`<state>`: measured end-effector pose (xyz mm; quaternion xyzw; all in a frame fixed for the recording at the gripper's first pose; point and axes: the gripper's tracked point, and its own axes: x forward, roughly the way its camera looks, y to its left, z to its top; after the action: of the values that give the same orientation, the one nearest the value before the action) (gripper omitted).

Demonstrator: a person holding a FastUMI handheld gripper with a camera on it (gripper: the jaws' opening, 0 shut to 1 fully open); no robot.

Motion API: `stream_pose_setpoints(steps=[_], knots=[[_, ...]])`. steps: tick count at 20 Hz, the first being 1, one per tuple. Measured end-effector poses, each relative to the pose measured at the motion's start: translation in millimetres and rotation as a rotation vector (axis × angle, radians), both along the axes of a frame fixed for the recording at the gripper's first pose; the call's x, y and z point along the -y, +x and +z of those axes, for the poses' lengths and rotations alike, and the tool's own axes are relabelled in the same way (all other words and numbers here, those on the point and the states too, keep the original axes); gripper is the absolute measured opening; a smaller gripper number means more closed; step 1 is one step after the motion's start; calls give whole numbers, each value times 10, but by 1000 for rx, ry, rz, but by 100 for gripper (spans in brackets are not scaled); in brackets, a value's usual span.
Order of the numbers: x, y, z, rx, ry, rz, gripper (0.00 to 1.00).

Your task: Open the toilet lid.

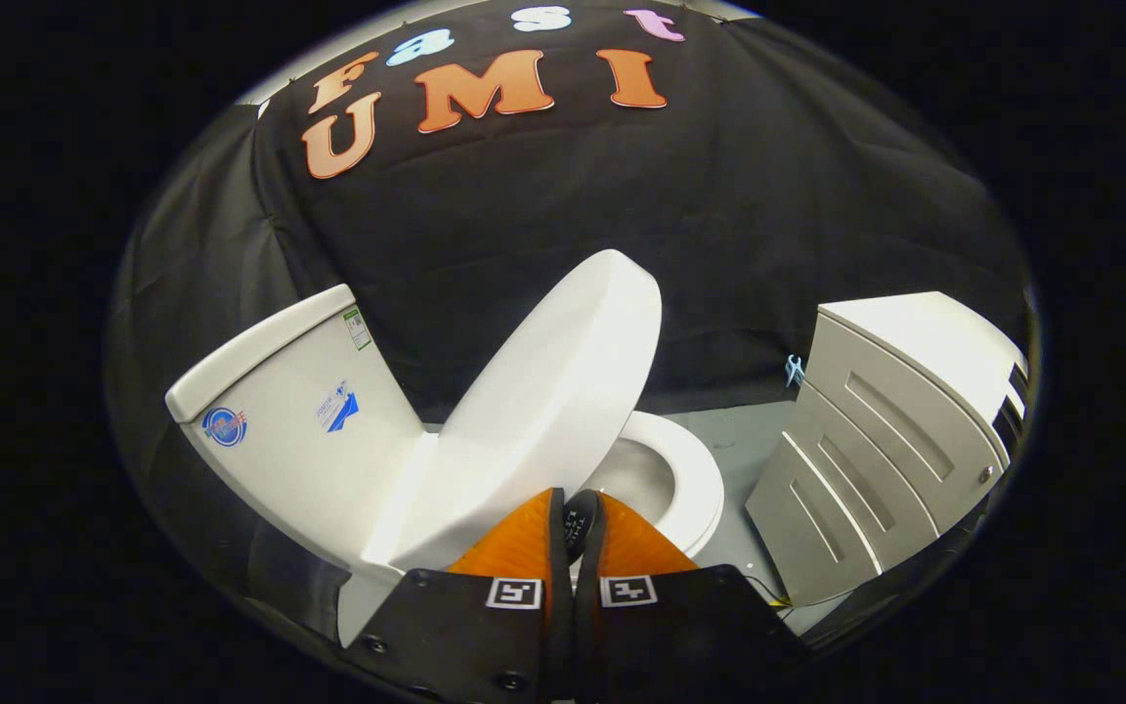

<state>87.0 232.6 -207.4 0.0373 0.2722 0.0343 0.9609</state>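
A white toilet stands just ahead of my gripper (576, 506). Its lid (553, 391) is lifted and tilted, about halfway up, leaning toward the tank (299, 411). The seat ring (705, 489) and part of the bowl show to the right, under the raised lid. My fingers are pressed together with only a thin dark gap and nothing held between them. Their tips sit at the lid's lower front edge, with the left finger (524, 538) overlapping the lid's outer face. Whether they touch the lid I cannot tell.
A white cabinet (876, 440) with slatted doors stands to the right of the toilet, close to the bowl. Grey floor (739, 440) shows between them. The black cloth wall hangs behind, with a small blue clip (795, 370) near the cabinet.
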Motion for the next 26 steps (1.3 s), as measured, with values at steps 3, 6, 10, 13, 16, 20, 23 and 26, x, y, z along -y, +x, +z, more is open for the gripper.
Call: stream_pose_setpoints(steps=[3, 6, 10, 13, 16, 20, 23, 26], knots=[[-134, -7, 98, 23, -81, 23, 8], [-382, 2, 322, 66, -124, 37, 8], [-652, -14, 499, 97, -179, 50, 8], [-855, -18, 613, 130, -218, 54, 8], [-1102, -47, 735, 173, -293, 77, 8], [-1429, -45, 843, 211, -375, 101, 8], [-1684, -82, 921, 259, -432, 137, 8], [-1826, -70, 946, 266, -448, 141, 8]])
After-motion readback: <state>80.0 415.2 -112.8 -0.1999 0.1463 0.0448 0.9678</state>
